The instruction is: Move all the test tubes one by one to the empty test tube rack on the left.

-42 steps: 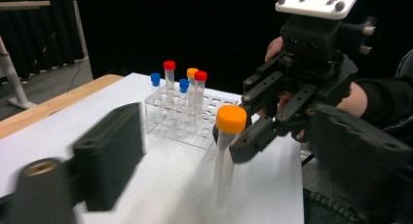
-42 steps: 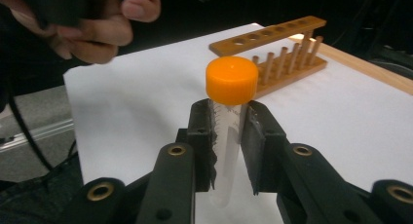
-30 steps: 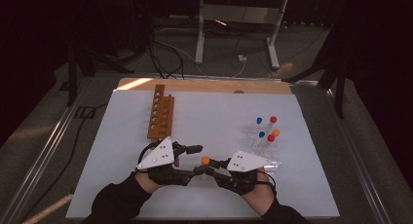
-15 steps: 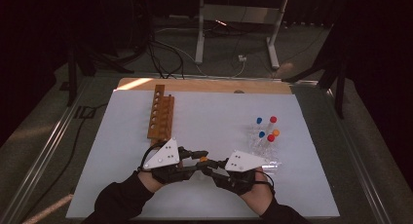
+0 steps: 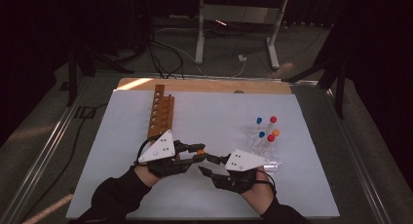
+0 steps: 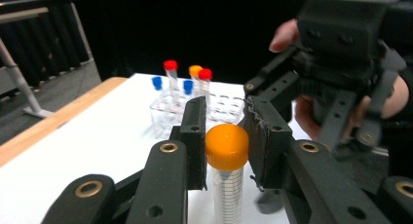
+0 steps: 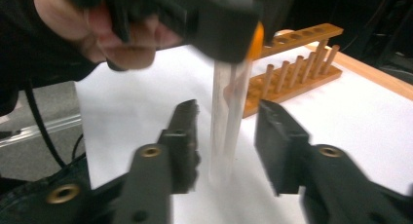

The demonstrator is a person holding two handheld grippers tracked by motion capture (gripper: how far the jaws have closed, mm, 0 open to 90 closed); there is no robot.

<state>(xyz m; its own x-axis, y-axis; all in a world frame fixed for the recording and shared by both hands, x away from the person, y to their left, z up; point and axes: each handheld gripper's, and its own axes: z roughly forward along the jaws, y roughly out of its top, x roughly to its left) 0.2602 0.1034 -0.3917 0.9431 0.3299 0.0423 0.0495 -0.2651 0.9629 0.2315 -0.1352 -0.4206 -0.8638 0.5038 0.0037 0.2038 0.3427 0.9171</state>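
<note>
Orange-capped centrifuge tube [image 6: 227, 170] is held upright above the tabletop [image 5: 204, 112], close to the near edge and about midway along it. The left gripper [image 5: 198, 152] pinches it just below the cap, one pad on each side. The right gripper [image 7: 228, 136] has its jaws spread wide around the tube's clear lower body, touching neither side; in the right gripper view the tube stands between them with a gap on each side.

Step in hand, as I judge it: a handover between the two grippers, or a regrip, with the tube probably bound for the wooden rack [image 5: 160, 114] near the far-left corner.

To do it well:
- One gripper must be firmly closed on the tube at all times; release with one only once the other has a hold.
- If the right gripper takes it, close on the middle of the clear body, squarely, so the smooth wall does not slip or tilt.
- Keep the tube vertical; a tilt now makes seating it in a rack hole harder.
- Hold the tube clear of the tabletop during the exchange.

Counts:
- Tube in hand: 1, orange cap.
- Tubes standing in the clear plastic rack [image 5: 263, 141] toward the right edge: 5, with 2 red, 2 blue and 1 orange cap.
- Racks: 2, one wooden, one clear.
</note>
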